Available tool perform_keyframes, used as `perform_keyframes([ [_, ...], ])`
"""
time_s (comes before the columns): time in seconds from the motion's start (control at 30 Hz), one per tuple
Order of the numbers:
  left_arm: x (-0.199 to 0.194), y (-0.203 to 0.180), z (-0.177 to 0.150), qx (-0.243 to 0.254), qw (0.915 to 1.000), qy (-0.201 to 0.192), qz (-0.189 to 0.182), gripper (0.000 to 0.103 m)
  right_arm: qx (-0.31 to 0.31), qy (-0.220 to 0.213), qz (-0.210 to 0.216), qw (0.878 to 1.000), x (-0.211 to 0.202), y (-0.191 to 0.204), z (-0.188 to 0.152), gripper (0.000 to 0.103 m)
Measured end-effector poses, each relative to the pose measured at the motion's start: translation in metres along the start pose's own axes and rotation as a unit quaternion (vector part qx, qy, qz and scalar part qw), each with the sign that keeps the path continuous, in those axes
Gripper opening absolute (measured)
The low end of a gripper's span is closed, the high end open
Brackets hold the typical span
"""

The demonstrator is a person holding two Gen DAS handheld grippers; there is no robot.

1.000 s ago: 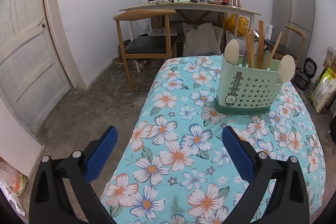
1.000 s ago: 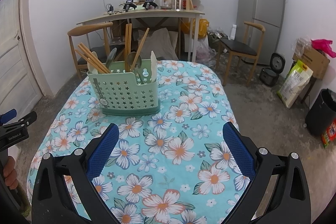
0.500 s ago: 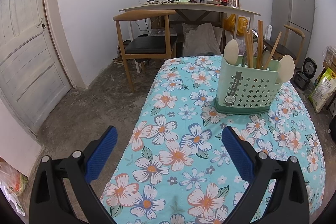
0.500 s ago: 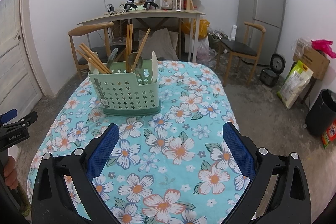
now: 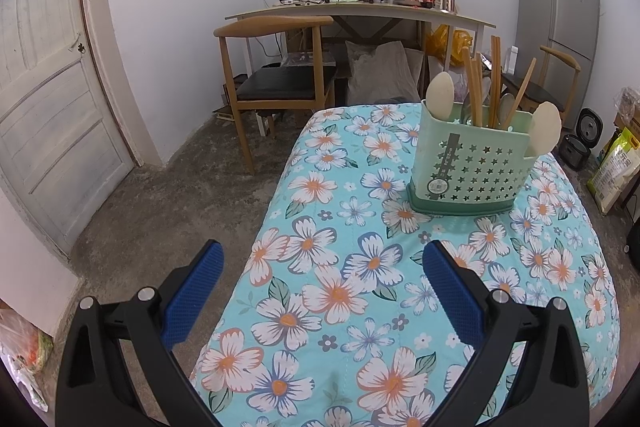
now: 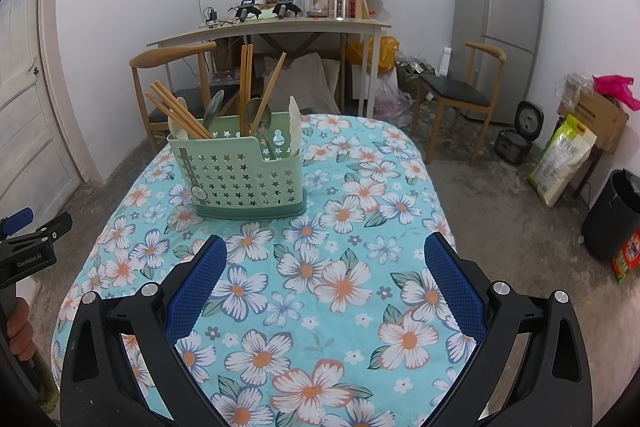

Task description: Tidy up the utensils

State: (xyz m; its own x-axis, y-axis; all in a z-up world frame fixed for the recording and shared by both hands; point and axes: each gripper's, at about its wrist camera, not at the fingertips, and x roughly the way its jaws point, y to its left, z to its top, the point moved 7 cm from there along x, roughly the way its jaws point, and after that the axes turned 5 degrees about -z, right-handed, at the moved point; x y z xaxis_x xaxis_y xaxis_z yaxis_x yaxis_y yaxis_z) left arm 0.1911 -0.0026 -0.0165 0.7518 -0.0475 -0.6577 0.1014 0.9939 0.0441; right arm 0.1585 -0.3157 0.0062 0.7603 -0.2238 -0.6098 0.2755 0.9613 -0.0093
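Observation:
A pale green utensil caddy (image 5: 468, 167) (image 6: 240, 171) with star-shaped holes stands upright on the floral tablecloth (image 5: 360, 267) (image 6: 340, 287). It holds wooden chopsticks (image 6: 180, 113) (image 5: 495, 79), metal spoons (image 6: 253, 113) and two cream rice paddles (image 5: 439, 99). My left gripper (image 5: 322, 261) is open above the table's left edge, well short of the caddy, with nothing between its fingers. My right gripper (image 6: 325, 253) is open and empty over the near middle of the cloth. The left gripper's body (image 6: 28, 247) and a hand show at the right wrist view's left edge.
Behind the table stand a wooden chair (image 5: 276, 67), a cluttered desk (image 5: 360, 11), a second chair (image 6: 460, 95) and a grey fridge (image 6: 500, 27). A rice cooker (image 6: 518, 139), a sack (image 6: 564, 159) and a black bin (image 6: 612, 211) sit on the floor at right. A white door (image 5: 44, 107) is at left.
Both grippers have stayed open and empty. The views have shifted only slightly; the caddy appears a touch further right in the right wrist view.

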Motion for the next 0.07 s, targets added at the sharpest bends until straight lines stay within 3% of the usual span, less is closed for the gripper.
perform_keyframes([
  [0.07, 0.0014, 0.0009, -0.0003, 0.0, 1.0, 0.001, -0.001, 0.098, -0.001, 0.0, -0.001, 1.0, 0.0003, 0.0001, -0.0008, 0.095],
])
